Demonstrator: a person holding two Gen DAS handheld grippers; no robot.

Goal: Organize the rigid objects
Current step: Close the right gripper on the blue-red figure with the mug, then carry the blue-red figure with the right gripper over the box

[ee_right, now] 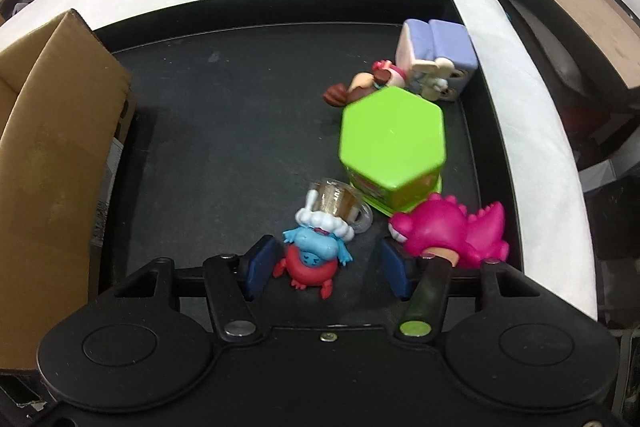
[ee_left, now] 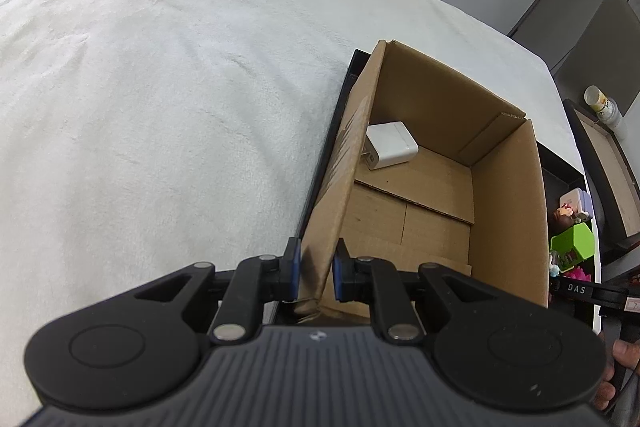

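Pinching the brown cardboard box [ee_left: 432, 163] wall, left gripper [ee_left: 316, 267] steadies it while right gripper [ee_right: 326, 267], jaws half-wide, straddles the blue-and-red figurine [ee_right: 314, 255] on the black tray [ee_right: 224, 131]; next, squeeze, lift, box it.

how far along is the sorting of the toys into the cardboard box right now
Early. Done: only a white charger lies in the cardboard box. In hand: the left gripper clamps the box's wall; the right gripper straddles a blue and red figure, pads not yet pressing. Left: that figure, the pink dinosaur, the green hexagonal box and the lilac toy are on the black tray.
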